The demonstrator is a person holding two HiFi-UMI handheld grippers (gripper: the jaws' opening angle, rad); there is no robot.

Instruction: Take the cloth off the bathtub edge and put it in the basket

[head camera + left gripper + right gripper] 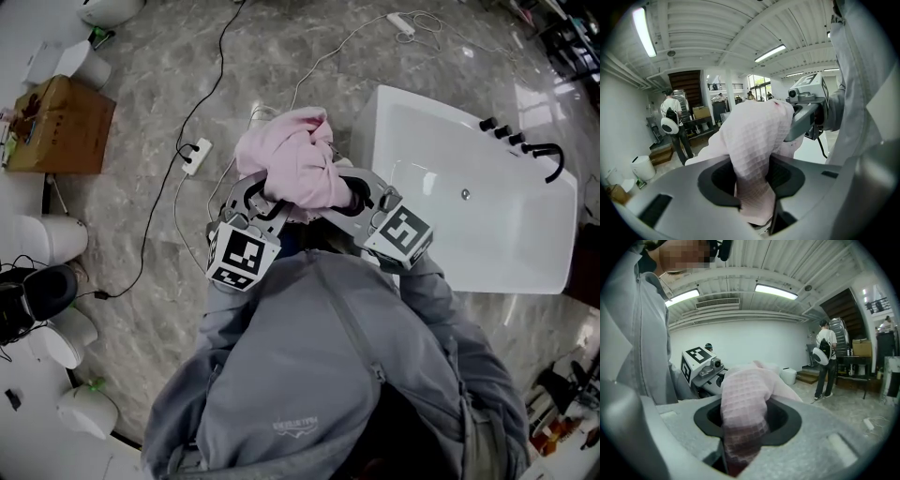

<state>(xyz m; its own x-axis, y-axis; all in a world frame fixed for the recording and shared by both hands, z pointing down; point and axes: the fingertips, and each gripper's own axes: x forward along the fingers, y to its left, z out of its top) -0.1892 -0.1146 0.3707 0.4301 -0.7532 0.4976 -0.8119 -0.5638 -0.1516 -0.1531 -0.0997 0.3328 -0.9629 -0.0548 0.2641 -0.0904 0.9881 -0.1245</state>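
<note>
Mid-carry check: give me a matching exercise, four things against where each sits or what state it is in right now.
Things:
1 cloth
2 bathtub
3 brown box
4 power strip

Place or state:
A upper left of the head view
B pink, clamped by left tool and right tool
C white, at the head view's right
D on the grey floor, left of the cloth

Pairs: 1-B, 2-C, 3-A, 4-D
</note>
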